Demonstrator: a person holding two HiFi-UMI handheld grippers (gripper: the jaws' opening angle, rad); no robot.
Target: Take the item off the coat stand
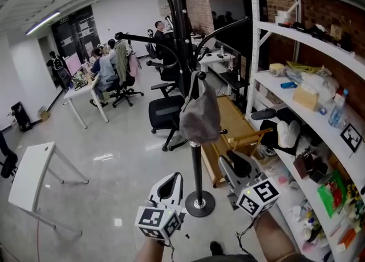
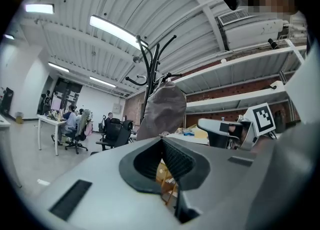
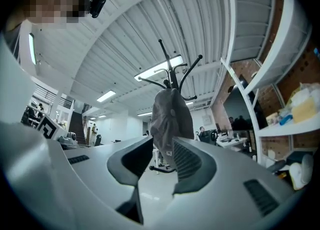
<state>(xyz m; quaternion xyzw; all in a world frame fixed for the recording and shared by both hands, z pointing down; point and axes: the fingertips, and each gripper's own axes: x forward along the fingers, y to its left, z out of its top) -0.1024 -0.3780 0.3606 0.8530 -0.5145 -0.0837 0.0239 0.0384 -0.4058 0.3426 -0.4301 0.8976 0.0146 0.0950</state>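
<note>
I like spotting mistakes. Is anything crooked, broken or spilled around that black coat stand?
Nothing stands out. The black metal coat stand is upright, and the grey cloth item hangs straight down from one of its hooks. No spill shows on the shiny floor.

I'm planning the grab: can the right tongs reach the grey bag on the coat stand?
Probably yes: the right tongs are open and empty, the grey bag hangs straight ahead, nothing between.

Head view steeply down, gripper views low, tilted upward, seemingly near, sharing coat stand (image 1: 197, 170)
</note>
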